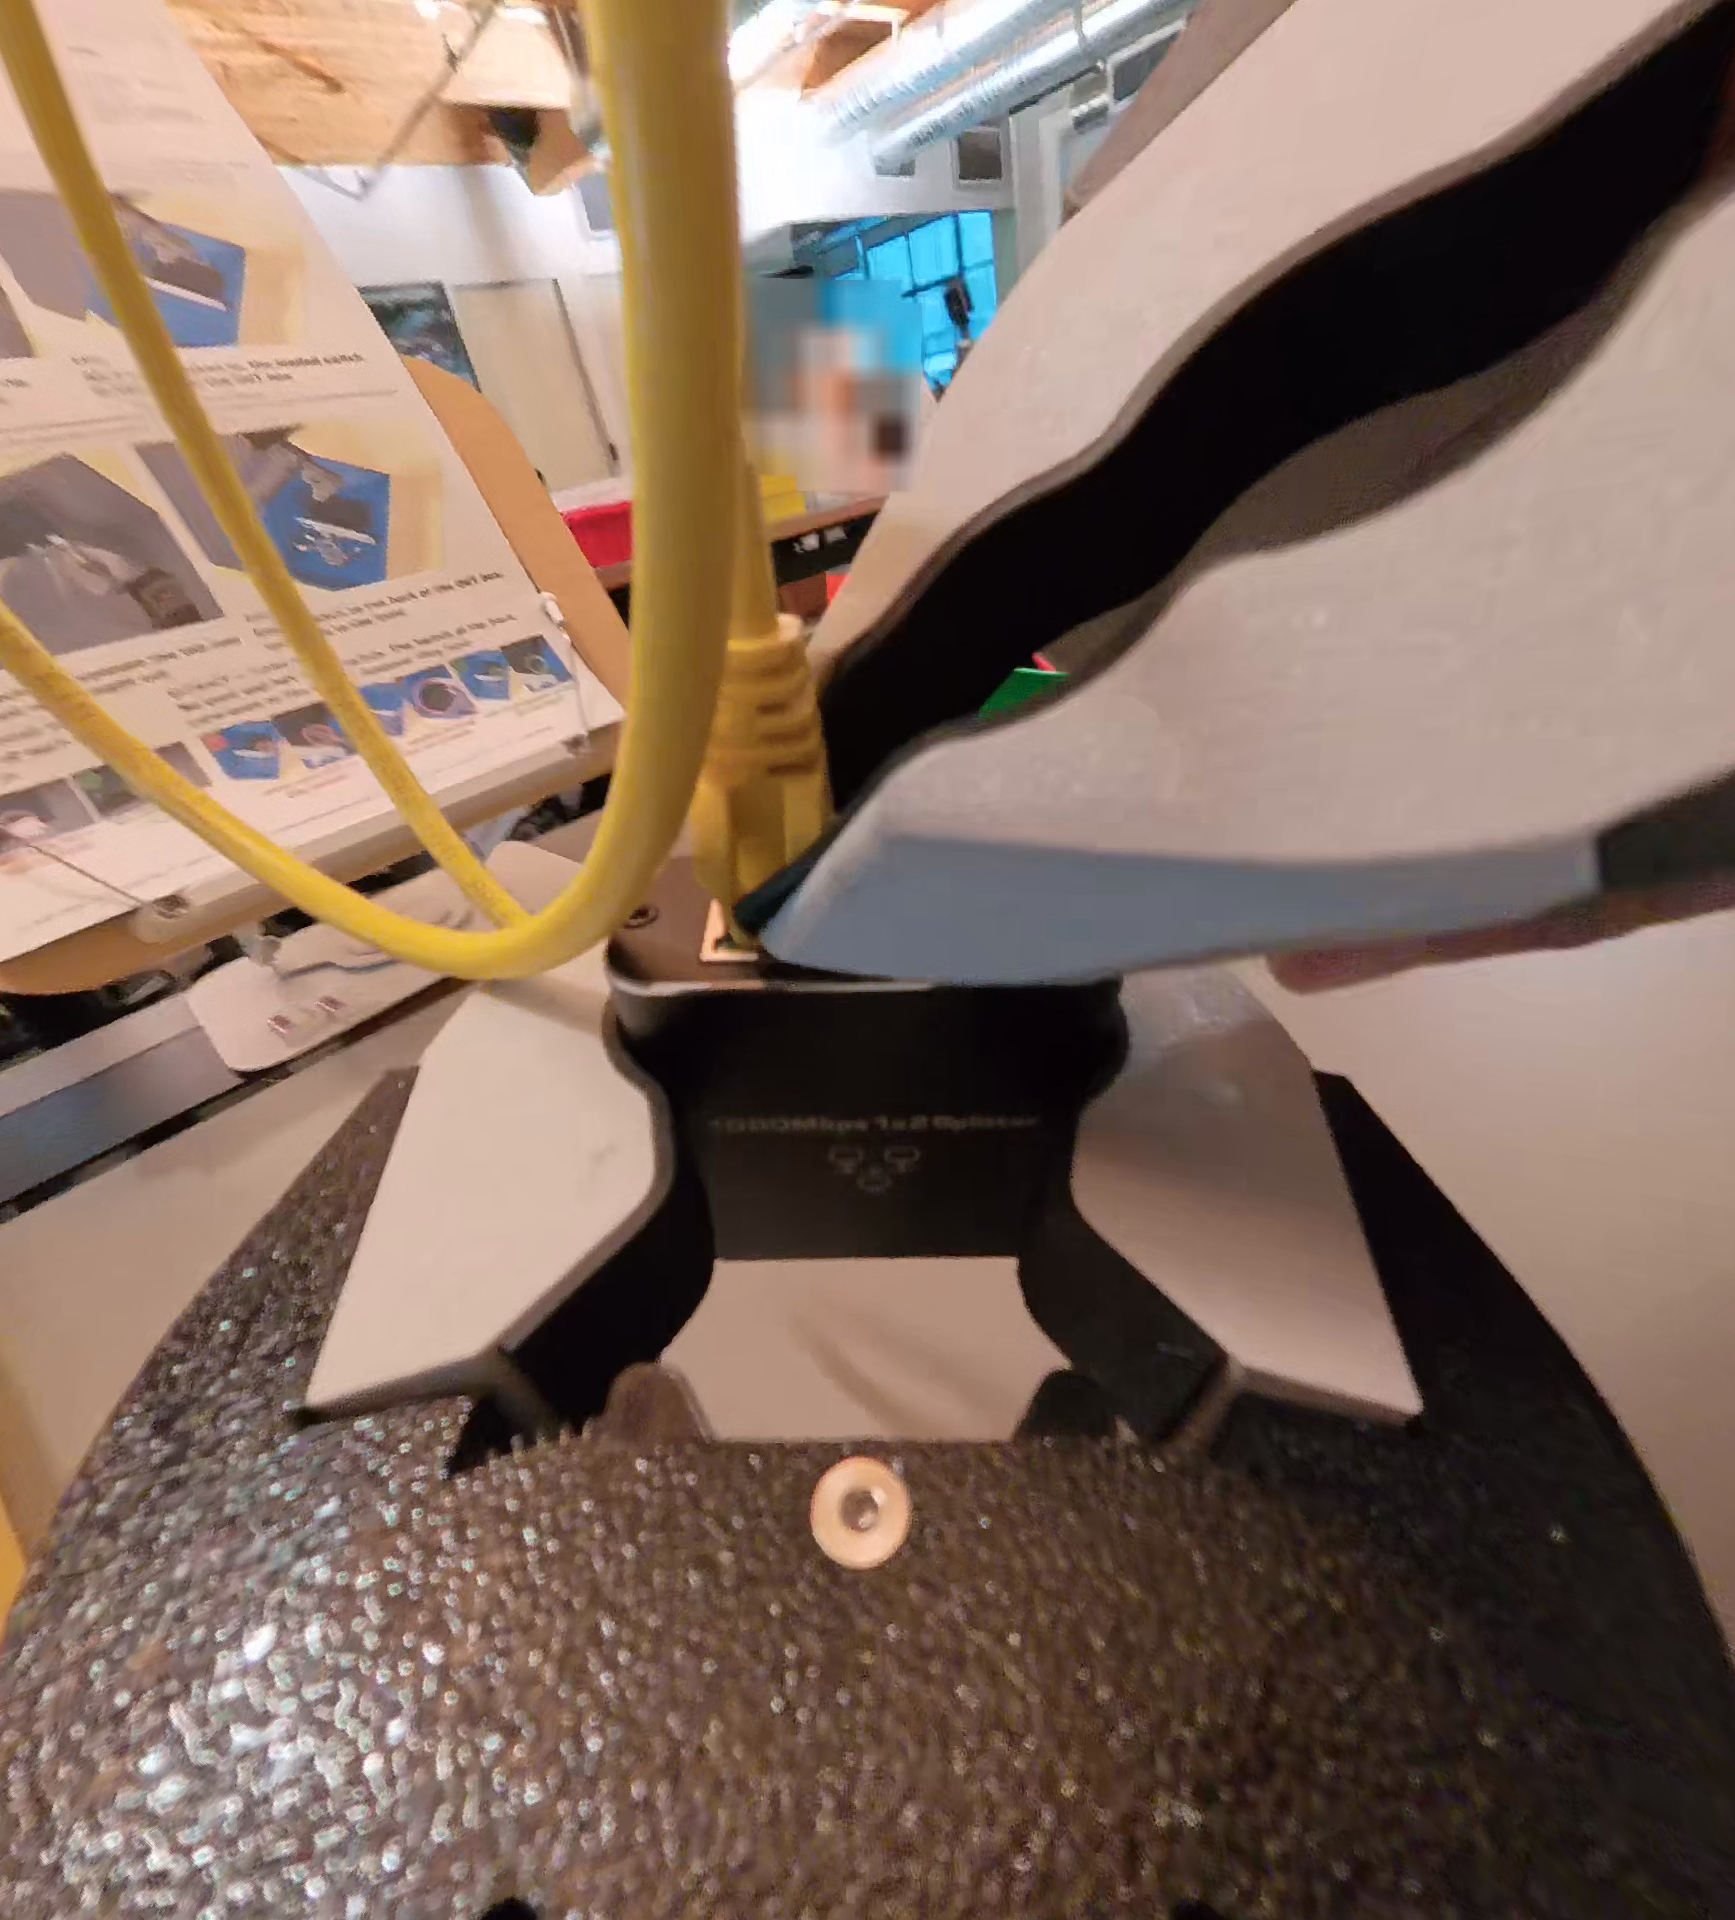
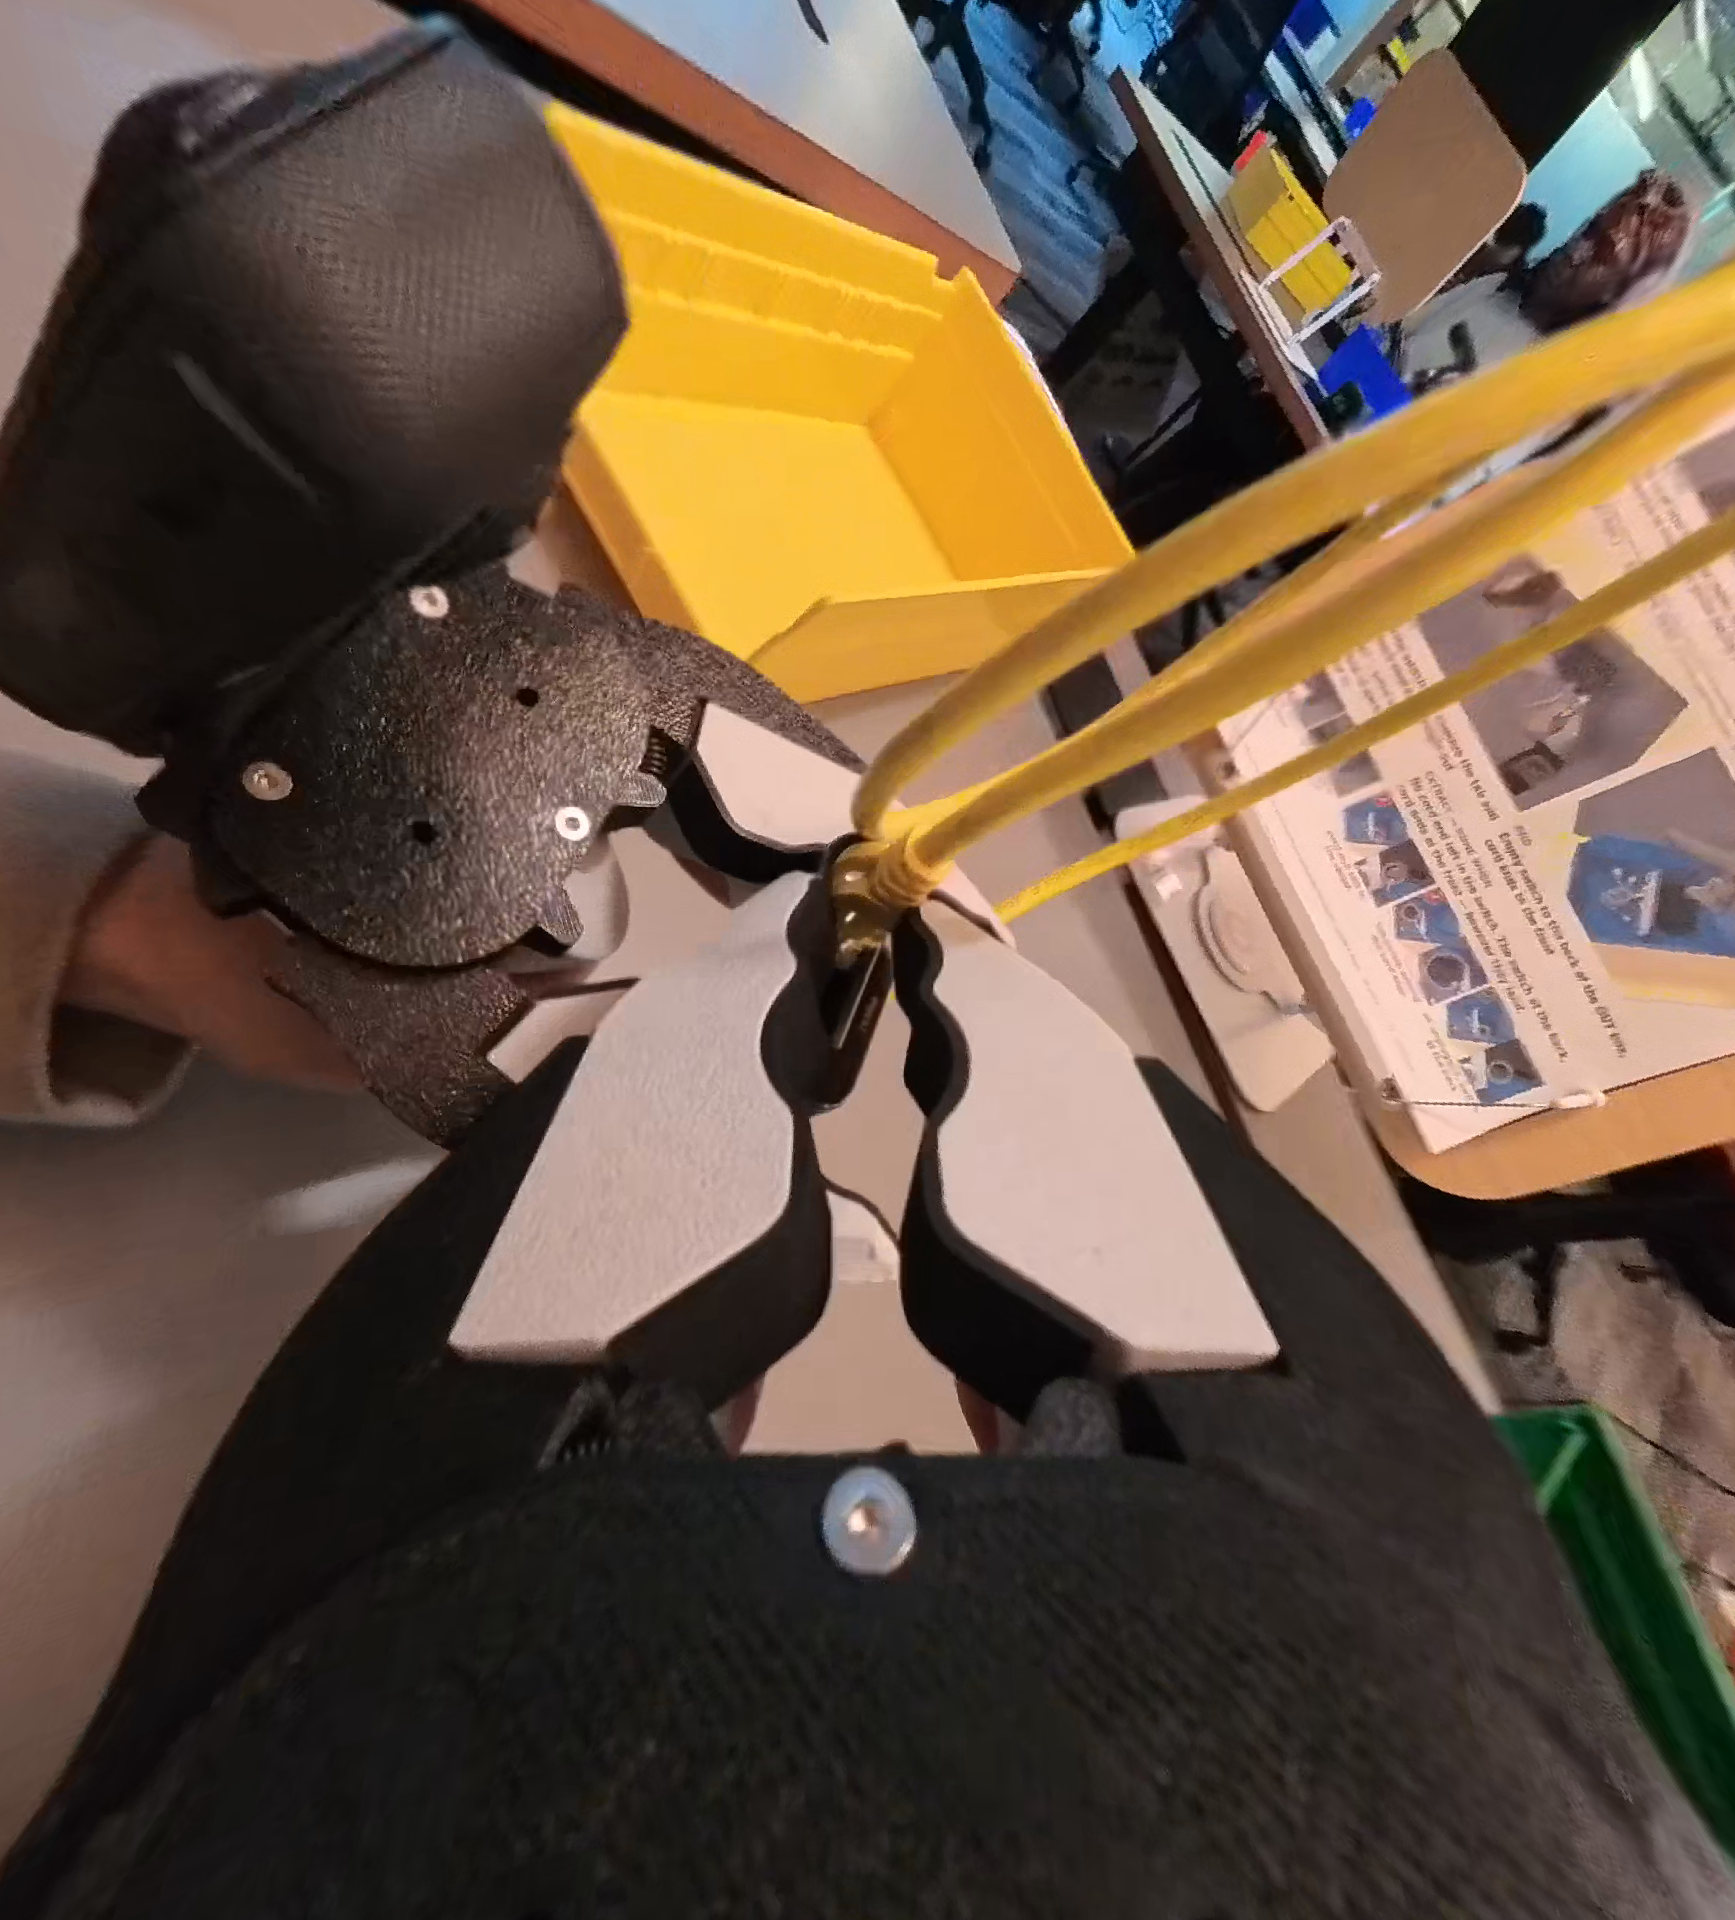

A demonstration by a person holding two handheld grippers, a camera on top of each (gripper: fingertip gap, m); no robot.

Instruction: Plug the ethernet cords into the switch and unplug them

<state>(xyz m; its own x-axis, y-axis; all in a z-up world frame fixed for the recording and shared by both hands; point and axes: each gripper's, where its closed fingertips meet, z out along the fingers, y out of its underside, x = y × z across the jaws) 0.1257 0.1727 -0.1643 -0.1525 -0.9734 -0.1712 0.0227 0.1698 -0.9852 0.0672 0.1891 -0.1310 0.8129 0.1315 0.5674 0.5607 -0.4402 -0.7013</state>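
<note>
Left wrist view is filled mostly by the left gripper (image 1: 873, 1122), its pebbled black body at 6 o'clock and its pale grey, scallop-edged fingers (image 1: 520, 1174) pinching the switch (image 1: 873, 1143), a small matte black box with rounded corners. I judge it is clamped by its sides so the port face stays up and steady while the other tool works on the plugs.

From 2 o'clock the right gripper (image 1: 1206, 665) reaches in, its broad smooth grey fingers nearly together, tips at the port face. In the right wrist view this right gripper (image 2: 858, 997) looks pressed onto something slim and dark just below the yellow plug boot (image 2: 889, 868), but whether it grips the plug, the latch or the switch edge I cannot tell.

The ethernet cords (image 1: 676, 520) are thin, glossy yellow and springy; they loop up toward 12 o'clock and sag toward 9 o'clock. Ribbed yellow boots (image 1: 764, 727) stand upright at the switch's top, so at least one plug appears seated.

Around them: a rigid yellow bin (image 2: 842, 447) at 12 o'clock in the right wrist view, an instruction sheet (image 2: 1569, 790) on a brown board at 3 o'clock, and a green bin edge (image 2: 1611, 1579) at 4 o'clock.
</note>
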